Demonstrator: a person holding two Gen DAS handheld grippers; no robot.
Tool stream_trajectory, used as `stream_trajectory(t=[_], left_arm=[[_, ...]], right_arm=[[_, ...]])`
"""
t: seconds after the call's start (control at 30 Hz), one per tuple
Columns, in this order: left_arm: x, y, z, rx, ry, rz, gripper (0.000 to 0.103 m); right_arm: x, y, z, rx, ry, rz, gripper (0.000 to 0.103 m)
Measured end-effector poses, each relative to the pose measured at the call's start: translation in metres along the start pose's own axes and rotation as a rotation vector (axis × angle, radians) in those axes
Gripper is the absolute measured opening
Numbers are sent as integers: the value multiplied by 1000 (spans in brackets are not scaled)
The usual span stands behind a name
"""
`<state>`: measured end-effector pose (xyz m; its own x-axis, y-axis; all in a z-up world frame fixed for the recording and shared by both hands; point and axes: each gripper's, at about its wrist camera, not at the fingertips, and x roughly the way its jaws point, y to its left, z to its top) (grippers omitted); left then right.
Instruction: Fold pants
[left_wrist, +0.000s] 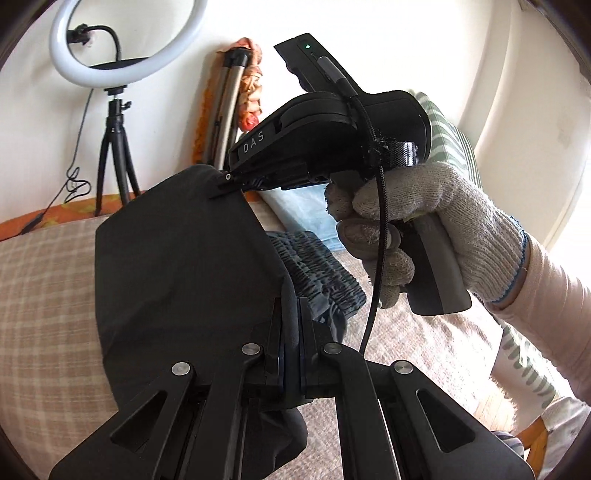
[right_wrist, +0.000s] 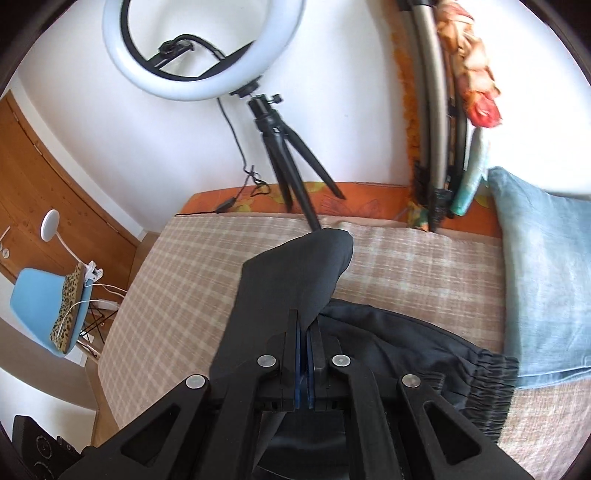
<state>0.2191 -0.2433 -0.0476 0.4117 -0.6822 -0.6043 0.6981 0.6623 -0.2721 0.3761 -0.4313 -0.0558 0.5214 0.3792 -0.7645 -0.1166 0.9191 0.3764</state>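
Right now you are pinching the pants (left_wrist: 177, 266) with both grippers, left (left_wrist: 290, 306) and right (right_wrist: 307, 325), jaws closed on fabric, lifting one end above the bed (right_wrist: 406, 258) to fold toward the waistband (right_wrist: 487, 391).

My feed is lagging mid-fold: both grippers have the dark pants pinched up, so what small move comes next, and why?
Probably carry the lifted dark fabric fold toward the gathered elastic waistband, then lower it. Both the left gripper and right gripper are clamped on cloth held above the checked beige bedcover.
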Motion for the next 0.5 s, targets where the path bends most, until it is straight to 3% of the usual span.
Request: stream_trajectory(t=[0.23, 0.5], left_arm=[[48, -44, 10, 74, 65, -45, 4], [85, -73, 3, 122, 120, -67, 4]], right_arm=[[-13, -67, -15, 53, -6, -31, 0], [-19, -112, -26, 77, 3, -58, 0]])
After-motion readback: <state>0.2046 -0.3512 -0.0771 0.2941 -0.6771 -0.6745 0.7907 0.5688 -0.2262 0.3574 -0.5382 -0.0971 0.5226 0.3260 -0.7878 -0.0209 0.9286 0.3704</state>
